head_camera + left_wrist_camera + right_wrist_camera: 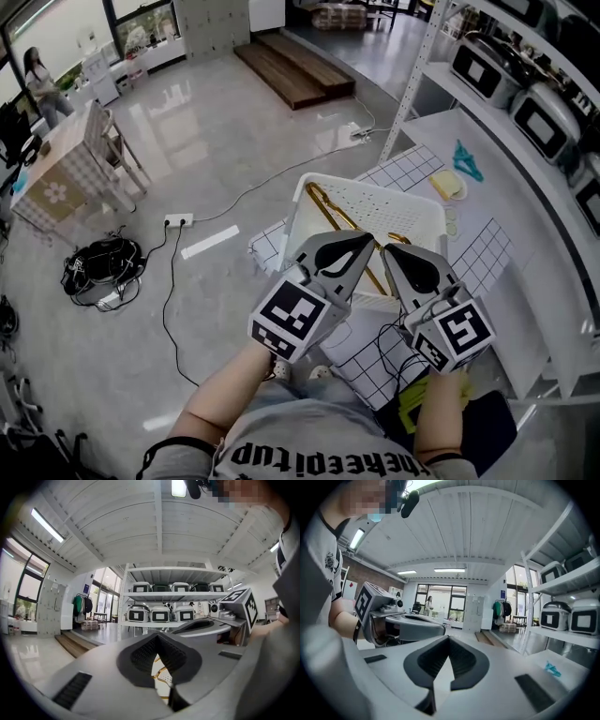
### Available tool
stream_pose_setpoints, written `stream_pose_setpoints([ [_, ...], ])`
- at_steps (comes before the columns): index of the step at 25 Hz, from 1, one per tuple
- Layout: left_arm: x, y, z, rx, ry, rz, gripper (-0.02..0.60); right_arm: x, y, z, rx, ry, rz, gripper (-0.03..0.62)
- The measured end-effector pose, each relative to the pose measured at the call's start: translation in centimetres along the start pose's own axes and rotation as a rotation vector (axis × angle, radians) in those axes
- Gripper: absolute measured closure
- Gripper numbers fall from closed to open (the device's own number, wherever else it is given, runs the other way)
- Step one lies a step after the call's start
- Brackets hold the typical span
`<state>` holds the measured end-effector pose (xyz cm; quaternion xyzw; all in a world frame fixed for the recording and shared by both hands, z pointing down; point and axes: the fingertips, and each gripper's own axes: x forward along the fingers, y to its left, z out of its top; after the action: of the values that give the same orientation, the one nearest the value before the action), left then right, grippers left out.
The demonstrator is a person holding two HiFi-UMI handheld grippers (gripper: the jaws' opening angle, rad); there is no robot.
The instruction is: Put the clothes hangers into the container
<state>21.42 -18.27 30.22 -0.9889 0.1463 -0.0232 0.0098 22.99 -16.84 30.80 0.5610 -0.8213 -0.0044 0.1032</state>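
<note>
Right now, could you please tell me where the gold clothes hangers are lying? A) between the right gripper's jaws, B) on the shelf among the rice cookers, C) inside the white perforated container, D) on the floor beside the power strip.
C: the head view shows the gold hangers lying inside the white container.

Hangers (328, 206) part-hidden behind left hand-held gripper (362, 242), container (375, 190) near rim covered, teal obj (466, 159) too small to ID
</note>
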Motion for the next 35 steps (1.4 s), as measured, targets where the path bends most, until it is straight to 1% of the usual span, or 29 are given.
stream_pose_setpoints([
  [7,0.4,-2.0,-0.2,-0.012,-0.004,-0.101,0.569,-2.4,0.2,0.4,0.080,-0.049,-0.095,0.583],
  [15,0.8,-4.4,-0.3,-0.001,-0.002,-0.211,0.569,-4.9,0.0,0.4,0.102,-0.060,-0.198,0.583],
  [20,0.4,-5.4,-0.5,0.007,-0.003,-0.262,0.569,-5.8,0.4,0.4,0.121,-0.068,-0.248,0.585],
  [27,-0.3,-5.8,-0.5,0.004,-0.012,-0.306,0.569,-6.6,0.7,0.3,0.157,-0.088,-0.314,0.586],
  [32,-0.9,-6.0,-0.6,0.020,-0.020,-0.316,0.569,-6.4,1.3,0.2,0.166,-0.093,-0.323,0.586],
  [35,-1.2,-6.0,-0.3,-0.002,-0.022,-0.319,0.569,-6.1,1.5,0.2,0.168,-0.094,-0.323,0.586],
])
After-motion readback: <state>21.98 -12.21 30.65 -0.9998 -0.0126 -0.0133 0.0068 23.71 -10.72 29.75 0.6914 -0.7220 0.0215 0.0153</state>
